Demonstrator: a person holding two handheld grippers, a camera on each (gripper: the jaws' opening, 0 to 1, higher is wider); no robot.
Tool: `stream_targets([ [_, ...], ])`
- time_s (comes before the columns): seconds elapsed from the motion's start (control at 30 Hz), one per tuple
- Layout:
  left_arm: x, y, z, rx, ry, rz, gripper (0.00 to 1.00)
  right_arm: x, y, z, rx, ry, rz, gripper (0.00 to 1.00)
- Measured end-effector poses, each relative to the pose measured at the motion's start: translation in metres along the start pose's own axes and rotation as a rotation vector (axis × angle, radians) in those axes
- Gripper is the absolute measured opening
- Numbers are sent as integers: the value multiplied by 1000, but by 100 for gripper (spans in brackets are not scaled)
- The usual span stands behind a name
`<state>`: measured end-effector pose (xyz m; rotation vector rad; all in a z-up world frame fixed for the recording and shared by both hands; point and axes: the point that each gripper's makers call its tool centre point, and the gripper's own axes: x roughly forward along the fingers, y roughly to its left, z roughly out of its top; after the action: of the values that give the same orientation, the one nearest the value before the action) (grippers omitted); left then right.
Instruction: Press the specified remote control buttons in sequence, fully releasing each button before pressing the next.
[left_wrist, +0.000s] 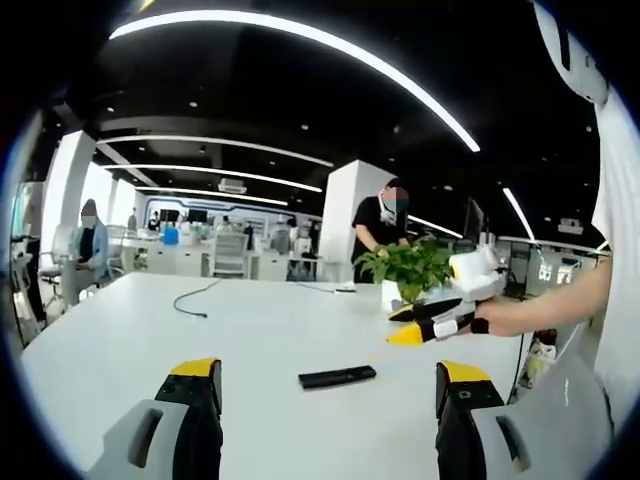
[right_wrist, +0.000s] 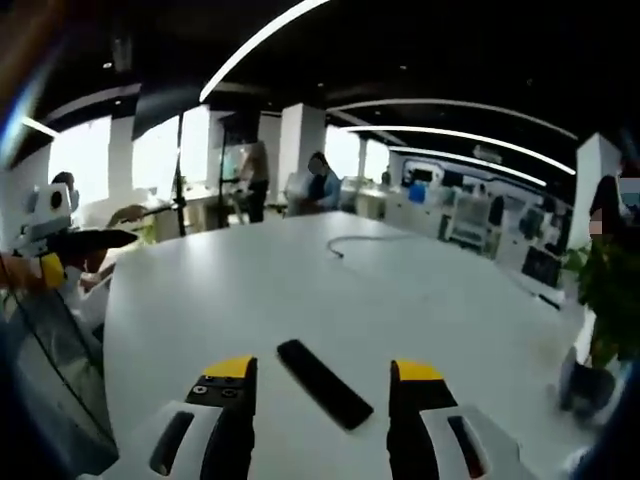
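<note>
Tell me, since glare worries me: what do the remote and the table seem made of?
Remote control: looks like black plastic, fairly matte, with no bright highlights on it. Table: smooth white top, probably laminate, with a soft sheen from the ceiling lights; the exact material can't be settled.

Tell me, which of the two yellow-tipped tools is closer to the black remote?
The right tool: the remote lies between its open jaws on the white table. From the left tool, the remote lies farther ahead.
</note>
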<state>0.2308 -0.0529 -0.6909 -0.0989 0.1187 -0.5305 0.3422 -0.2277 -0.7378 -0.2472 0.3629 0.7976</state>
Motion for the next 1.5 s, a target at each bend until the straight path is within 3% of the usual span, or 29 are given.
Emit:
stream_targets([
  [0.53, -1, -5, 3, -4, -24, -30, 91, -33, 20, 13, -41, -47, -36, 54],
  [1.0, -3, -1, 9, -35, -55, -10, 91, -55, 34, 17, -59, -77, -62, 57],
  [1.13, -4, 1, 10, -55, -64, -7, 91, -60, 37, 16, -72, -81, -79, 55],
  [1.5, -6, 5, 11, -61, -76, 12, 92, -78, 42, 8, -52, -88, -118, 60],
])
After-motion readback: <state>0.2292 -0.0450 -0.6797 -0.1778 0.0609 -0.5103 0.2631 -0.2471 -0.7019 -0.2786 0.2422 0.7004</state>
